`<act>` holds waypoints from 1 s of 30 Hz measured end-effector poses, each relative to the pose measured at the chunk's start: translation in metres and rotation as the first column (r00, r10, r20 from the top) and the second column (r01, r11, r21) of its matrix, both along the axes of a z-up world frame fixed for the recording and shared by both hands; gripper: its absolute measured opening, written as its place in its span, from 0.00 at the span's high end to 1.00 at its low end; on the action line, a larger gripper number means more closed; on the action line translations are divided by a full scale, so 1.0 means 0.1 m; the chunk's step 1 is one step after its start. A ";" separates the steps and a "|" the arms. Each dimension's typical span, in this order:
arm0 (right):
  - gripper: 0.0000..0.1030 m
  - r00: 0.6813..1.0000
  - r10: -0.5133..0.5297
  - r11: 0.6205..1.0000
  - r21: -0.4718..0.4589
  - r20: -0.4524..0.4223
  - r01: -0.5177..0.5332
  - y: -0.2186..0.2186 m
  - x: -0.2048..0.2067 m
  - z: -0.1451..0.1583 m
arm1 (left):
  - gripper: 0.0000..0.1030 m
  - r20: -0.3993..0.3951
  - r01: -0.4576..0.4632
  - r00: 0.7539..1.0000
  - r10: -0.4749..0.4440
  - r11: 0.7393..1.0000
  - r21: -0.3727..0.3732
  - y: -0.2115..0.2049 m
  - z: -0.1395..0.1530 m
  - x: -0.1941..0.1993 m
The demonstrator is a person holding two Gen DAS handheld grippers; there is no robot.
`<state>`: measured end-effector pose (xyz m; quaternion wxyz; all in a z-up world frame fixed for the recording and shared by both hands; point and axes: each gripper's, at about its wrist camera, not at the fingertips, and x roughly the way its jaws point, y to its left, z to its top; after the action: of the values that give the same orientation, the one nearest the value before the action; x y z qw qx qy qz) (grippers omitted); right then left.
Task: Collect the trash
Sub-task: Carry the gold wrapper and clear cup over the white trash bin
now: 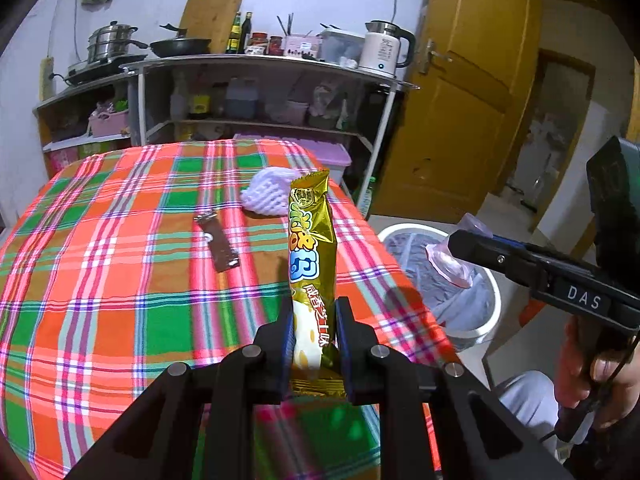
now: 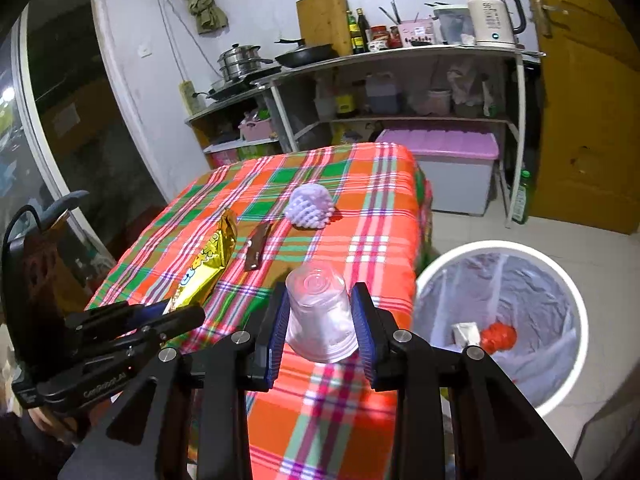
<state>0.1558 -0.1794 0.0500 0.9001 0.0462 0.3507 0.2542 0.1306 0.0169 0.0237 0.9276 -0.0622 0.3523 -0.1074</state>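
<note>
My left gripper (image 1: 313, 312) is shut on a gold snack wrapper (image 1: 311, 248), which stands upright between the pads above the plaid tablecloth (image 1: 120, 240). My right gripper (image 2: 322, 308) is shut on a clear plastic cup (image 2: 320, 316), held bottom-forward near the table's right edge. On the cloth lie a brown wrapper (image 1: 218, 244) and a white foam fruit net (image 1: 270, 196). The white trash bin (image 2: 568, 292) with a plastic liner stands on the floor right of the table, holding a red item (image 2: 498, 338) and a white scrap. In the left wrist view the right gripper (image 1: 454, 242) hangs over the bin (image 1: 490, 292).
Behind the table stands a metal shelf (image 2: 400, 56) with pots, bottles and a kettle (image 2: 490, 14). A purple-lidded storage box (image 2: 444, 146) sits under it. A yellow door (image 2: 592, 100) is at the right. A person's hand (image 1: 592, 376) grips the right tool's handle.
</note>
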 end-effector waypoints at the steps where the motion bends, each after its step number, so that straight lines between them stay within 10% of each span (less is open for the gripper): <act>1: 0.68 1.000 -0.006 1.000 0.000 0.002 0.006 -0.03 -0.02 0.00 | 0.81 0.000 0.004 1.000 -0.004 1.000 0.000 -0.03 0.00 0.00; 30: 0.68 0.981 -0.193 0.981 0.021 -0.012 0.193 -1.05 -0.12 -0.14 | 0.81 -0.005 0.196 0.981 -0.196 0.980 0.018 -1.13 0.00 0.35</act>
<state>0.1438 -0.2844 0.0356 0.9182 0.0909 0.3463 0.1694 0.1660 -0.0964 0.0232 0.9125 -0.0187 0.3593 -0.1949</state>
